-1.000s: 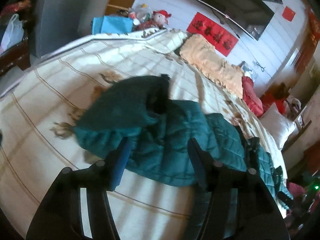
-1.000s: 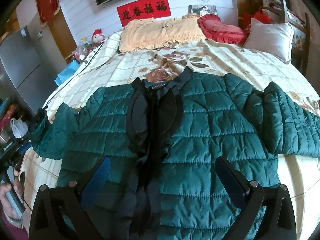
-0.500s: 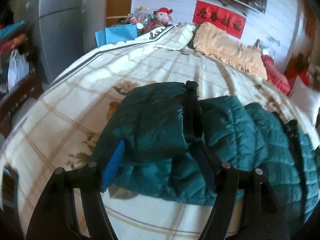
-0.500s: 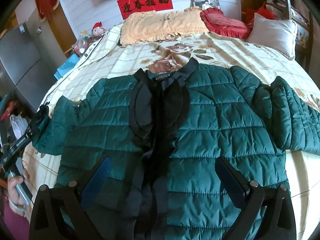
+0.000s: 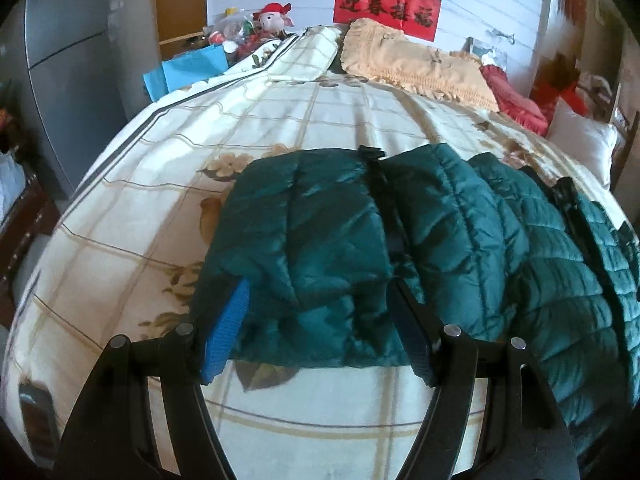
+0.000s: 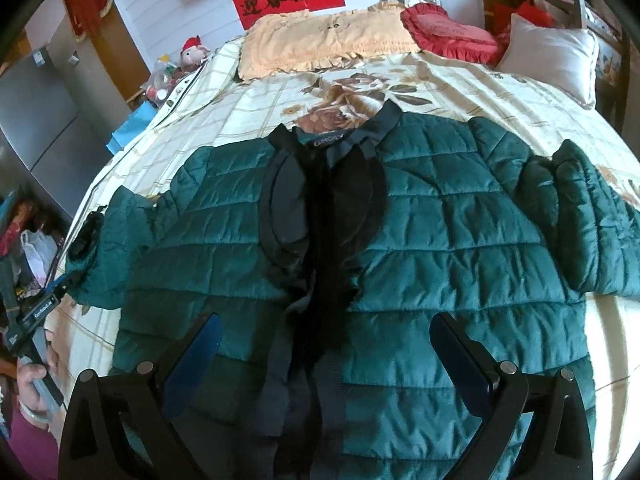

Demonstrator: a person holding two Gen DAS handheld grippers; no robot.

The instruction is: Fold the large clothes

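Note:
A dark green quilted jacket (image 6: 440,240) lies front-up on the bed, collar toward the pillows, with a black placket down its middle. Its left sleeve (image 5: 312,248) is folded back on itself at the bed's left side. My left gripper (image 5: 318,292) is low over that sleeve, its blue pads standing wide on either side of the sleeve's near end without visibly squeezing it. In the right wrist view this left gripper (image 6: 44,308) shows at the sleeve's cuff, held by a hand (image 6: 32,376). My right gripper (image 6: 325,320) hangs open above the jacket's lower front. The right sleeve (image 6: 580,220) is bent inward.
The bed has a cream checked floral cover (image 5: 280,128). At its head lie a yellow pillow (image 6: 320,40), a red cushion (image 6: 448,32) and a white pillow (image 6: 552,56). A grey fridge (image 5: 68,80), a blue bag (image 5: 192,68) and a plush toy (image 5: 274,16) stand left.
My left gripper rolled upright, sank toward the folded sleeve and its jaws widened; the sleeve end now sits between the fingers. The right gripper has hardly moved.

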